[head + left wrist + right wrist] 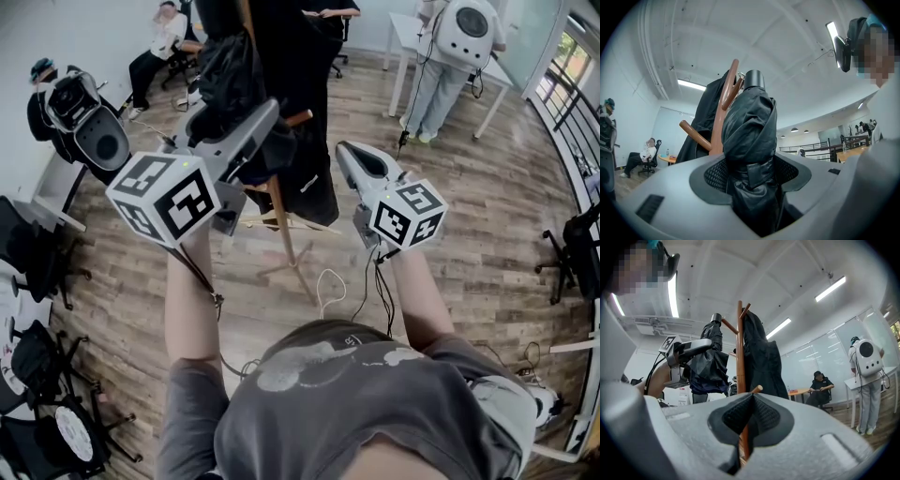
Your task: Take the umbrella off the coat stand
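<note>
closely beside umbrella (750, 136): coat stand (721, 117) pegs, black coat (702, 119).

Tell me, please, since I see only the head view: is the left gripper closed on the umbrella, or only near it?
Observer: Closed on it. In the left gripper view, the pads of the left gripper press the folded black umbrella at its wrap strap.
Operator: Is the umbrella free of the coat stand?
Observer: I cannot tell. In the right gripper view its top end is close beside an upper peg of the coat stand.
Operator: And the right gripper?
Observer: The right gripper is shut and empty. The stand's pole shows only behind its jaws.
</note>
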Available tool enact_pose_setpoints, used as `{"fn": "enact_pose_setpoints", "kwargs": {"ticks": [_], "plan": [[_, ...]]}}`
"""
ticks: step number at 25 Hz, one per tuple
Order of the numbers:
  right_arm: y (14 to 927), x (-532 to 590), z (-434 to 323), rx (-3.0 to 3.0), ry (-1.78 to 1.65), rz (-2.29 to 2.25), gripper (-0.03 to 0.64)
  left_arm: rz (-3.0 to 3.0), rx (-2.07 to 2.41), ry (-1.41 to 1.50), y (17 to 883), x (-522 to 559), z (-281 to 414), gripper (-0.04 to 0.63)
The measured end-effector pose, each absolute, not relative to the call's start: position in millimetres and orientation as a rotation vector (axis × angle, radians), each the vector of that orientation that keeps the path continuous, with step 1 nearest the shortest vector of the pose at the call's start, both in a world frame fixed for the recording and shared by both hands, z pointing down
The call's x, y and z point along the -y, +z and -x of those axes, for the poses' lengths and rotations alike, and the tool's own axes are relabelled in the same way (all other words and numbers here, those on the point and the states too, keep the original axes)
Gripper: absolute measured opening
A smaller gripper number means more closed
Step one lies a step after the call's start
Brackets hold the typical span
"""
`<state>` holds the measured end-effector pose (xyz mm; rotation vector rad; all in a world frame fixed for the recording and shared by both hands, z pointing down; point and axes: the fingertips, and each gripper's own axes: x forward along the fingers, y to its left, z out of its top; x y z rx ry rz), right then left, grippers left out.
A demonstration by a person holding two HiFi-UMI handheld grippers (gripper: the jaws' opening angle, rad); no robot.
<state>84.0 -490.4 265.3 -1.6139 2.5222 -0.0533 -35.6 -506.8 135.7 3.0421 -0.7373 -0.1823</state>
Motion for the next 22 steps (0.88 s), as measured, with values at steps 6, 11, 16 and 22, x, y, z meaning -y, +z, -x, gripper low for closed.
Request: {"fn": "enact_pose_setpoints", "kwargs": {"ticks": [6,11,16,22], "plan": [[264,473,-79,-2.55,-0.052,1.56,-0.003,-3.023,0.783,-0.201,137,483,45,0.276],[273,447,-79,-2.573,-0.069,1.52,-0.003,-2.989,0.828,-0.21,151,452,51,0.276],[278,426,-73,-2.603,-0.086,1.469,-0.002,-2.934,0.877,-0.195,170,428,56,0.276],[290,393,-73,-2.635,-0.113,1.431,-0.003,-2.878,0.96,-0.186,198,403,67,0.276]]}}
